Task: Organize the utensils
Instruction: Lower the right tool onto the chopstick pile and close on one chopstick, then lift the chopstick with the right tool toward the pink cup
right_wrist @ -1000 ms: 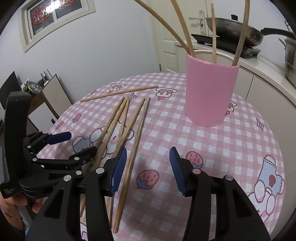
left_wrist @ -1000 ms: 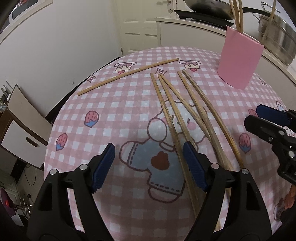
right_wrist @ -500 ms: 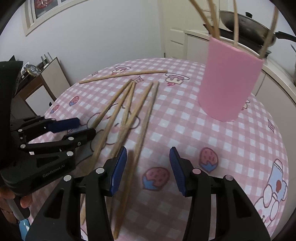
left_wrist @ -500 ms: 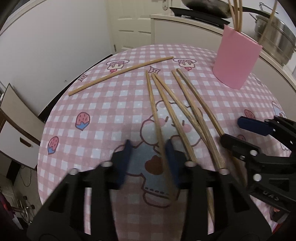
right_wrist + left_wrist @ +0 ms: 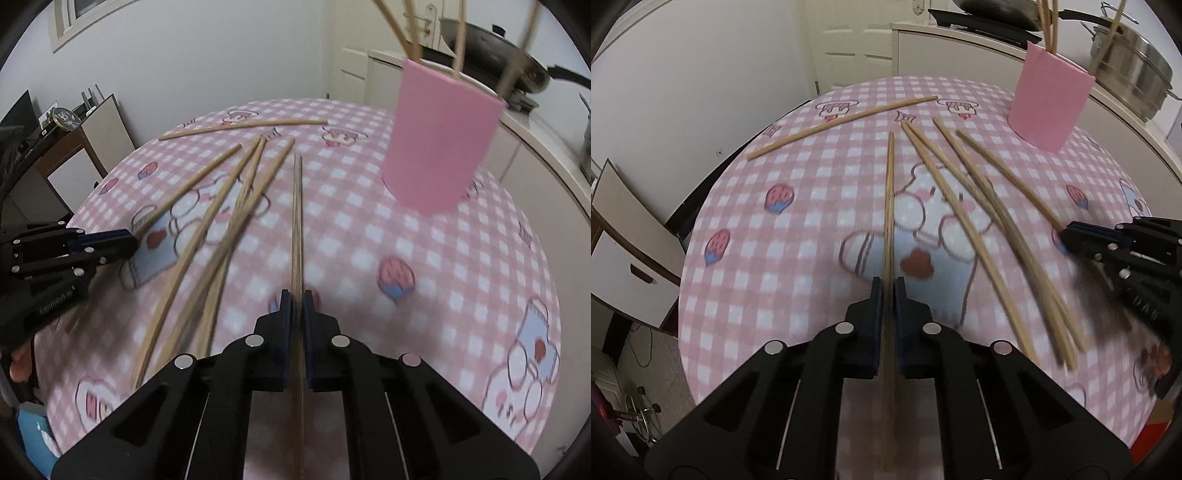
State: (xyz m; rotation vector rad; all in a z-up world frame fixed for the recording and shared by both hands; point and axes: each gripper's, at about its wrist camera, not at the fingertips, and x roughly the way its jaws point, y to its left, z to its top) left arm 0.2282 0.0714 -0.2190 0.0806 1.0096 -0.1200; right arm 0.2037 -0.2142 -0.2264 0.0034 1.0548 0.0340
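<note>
Left gripper: jaws closed on one wooden chopstick, blue pads pressed on either side of the shaft. The stick's long axis runs along the gripper's own line, its tip toward the table's far edge, its other end passing back between the arms.

Right gripper: jaws closed on a second chopstick, held the same way, tip toward the far edge and just to the left of the pink cup.

Loose chopsticks: four lie fanned on the pink checked tablecloth between the two grippers, tips toward the far edge, near ends crossing one another.

Single chopstick: lies apart near the far edge, slanting across the others' direction.

Pink cup: upright near the table's far right edge, with several chopsticks standing in it, leaning outward.

View differences:
- The left wrist view shows the right gripper from the side at the table's right edge, pads at the near end of the rightmost stick, plus a white door and a steel pot on the counter beyond.
- The right wrist view shows the left gripper from the side at the left edge, a dark wok behind the cup, and a low cabinet with a clock at far left.
</note>
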